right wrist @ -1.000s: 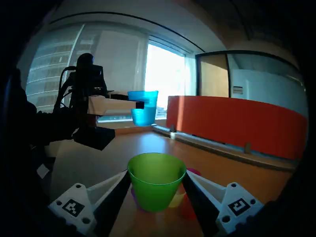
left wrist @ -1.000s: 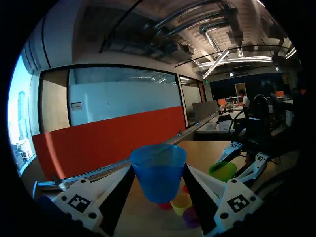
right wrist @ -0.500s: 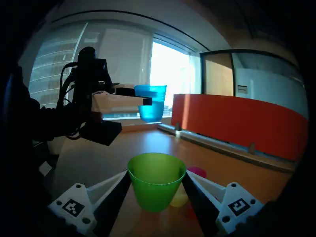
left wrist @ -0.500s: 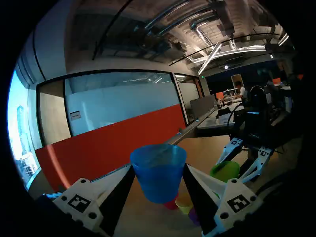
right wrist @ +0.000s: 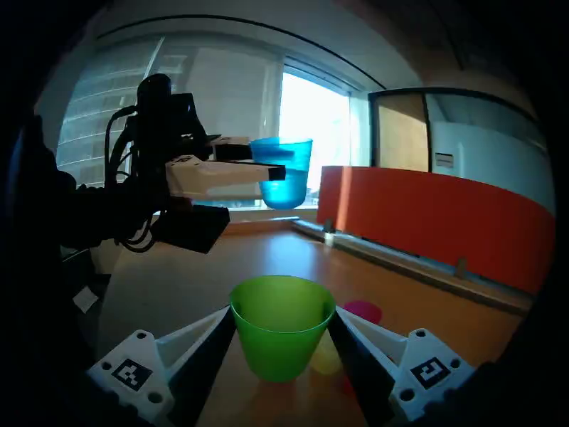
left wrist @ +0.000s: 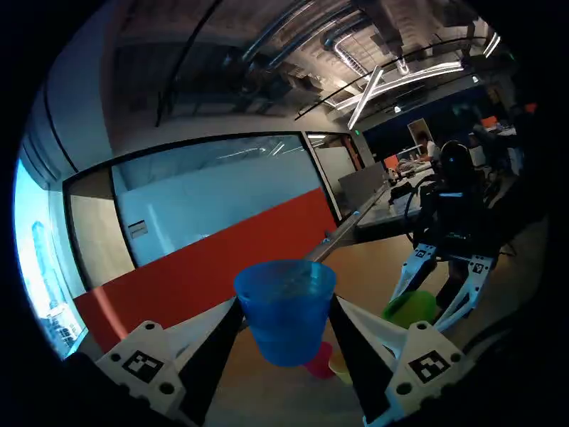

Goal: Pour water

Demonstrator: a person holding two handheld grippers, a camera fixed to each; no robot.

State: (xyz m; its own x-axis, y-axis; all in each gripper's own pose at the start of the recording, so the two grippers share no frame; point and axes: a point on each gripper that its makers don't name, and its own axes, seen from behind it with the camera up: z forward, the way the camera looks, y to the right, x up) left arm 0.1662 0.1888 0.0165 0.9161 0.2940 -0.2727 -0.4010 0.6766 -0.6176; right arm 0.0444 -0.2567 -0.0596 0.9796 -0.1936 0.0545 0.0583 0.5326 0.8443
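Left gripper view: left tongs (left wrist: 284, 304) clamped on blue cup (left wrist: 286, 324), upright, held above tabletop (left wrist: 370, 263).
Right gripper view: right tongs (right wrist: 282, 313) clamped on green cup (right wrist: 282, 340), upright, above tabletop; blue cup higher, farther off, left.

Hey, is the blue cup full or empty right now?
Partly full: the blue cup, held upright, shows a darker band of water in its lower half.

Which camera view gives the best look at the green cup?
The right gripper view: the green cup sits large and centred in the right gripper, with its rim and inside visible. The left gripper view shows the cup small and farther off, its lower part hidden.
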